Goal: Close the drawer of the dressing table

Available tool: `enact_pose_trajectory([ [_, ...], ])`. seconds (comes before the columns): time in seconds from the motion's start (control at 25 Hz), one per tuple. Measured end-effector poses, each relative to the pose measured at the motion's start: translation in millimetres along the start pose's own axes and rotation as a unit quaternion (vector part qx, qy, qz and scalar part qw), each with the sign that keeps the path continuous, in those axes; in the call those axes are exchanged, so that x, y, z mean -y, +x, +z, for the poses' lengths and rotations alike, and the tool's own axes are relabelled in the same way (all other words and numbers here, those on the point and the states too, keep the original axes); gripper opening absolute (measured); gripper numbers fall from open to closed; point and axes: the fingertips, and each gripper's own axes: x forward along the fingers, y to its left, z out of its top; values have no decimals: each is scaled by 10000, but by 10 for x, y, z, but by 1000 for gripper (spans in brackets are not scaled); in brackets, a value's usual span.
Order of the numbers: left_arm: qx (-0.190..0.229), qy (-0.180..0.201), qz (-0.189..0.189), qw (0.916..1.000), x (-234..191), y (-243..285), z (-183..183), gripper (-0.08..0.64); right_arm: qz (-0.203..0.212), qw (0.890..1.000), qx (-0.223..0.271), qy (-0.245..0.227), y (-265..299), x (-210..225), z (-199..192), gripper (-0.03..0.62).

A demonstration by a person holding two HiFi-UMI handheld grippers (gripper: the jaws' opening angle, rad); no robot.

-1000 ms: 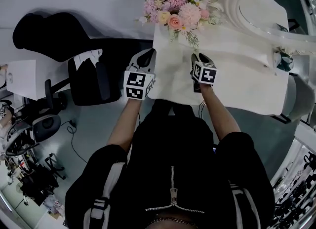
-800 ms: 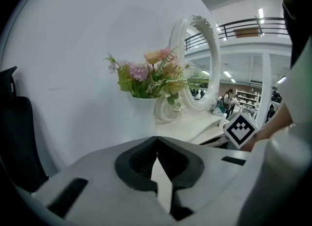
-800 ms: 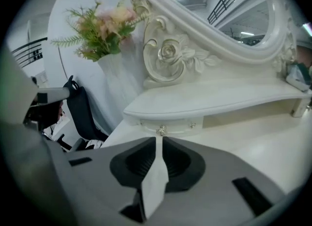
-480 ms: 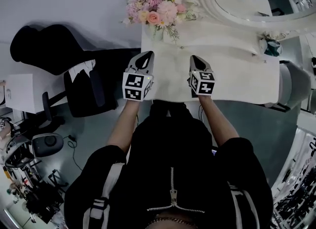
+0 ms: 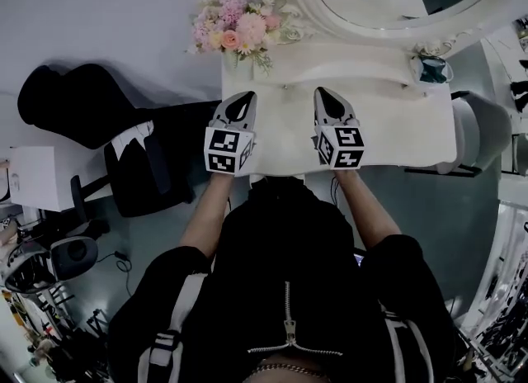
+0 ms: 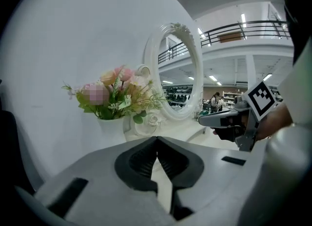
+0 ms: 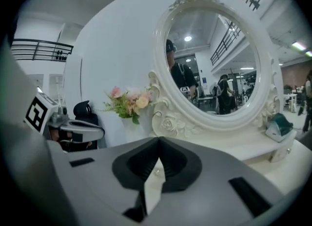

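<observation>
1. White box: far left, beside a black chair that stood against the white wall.
2. Bouquet: pink and cream flowers in a white vase. It stood at the left rear corner of the dressing table, apart from both grippers.
3. Left gripper: held over the table's left front corner and pointed toward the wall, with its marker cube at the near end. The jaws were closed tip to tip, with nothing between them.
4. Dressing table: white, set against the wall straight ahead of the person. Its front edge lay just ahead of the person's torso. The drawer lay under the table top in the head view, and no view showed its front, so its position could not be told.
5. Right gripper: held over the table top, level with the left gripper and apart from it, and pointed the same way. The jaws were pressed together and empty.
6. Mirror: oval, in a white carved frame, upright at the rear of the table.
7. Small teal object: on the table's right rear part, near the foot of the mirror frame.
8. Grey rounded seat: just off the table's right end.
</observation>
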Motion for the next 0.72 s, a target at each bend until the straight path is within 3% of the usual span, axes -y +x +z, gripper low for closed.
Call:
enact_pose_trajectory([
  [0.28, 205, 120, -30, 9997, 123, -13, 209, 6, 8, 9985, 470, -296, -260, 3, 345, 0],
  [0.72, 252, 122, -40, 9996, 239, -32, 209, 6, 39, 9983, 512, -271, -371, 32, 293, 0],
])
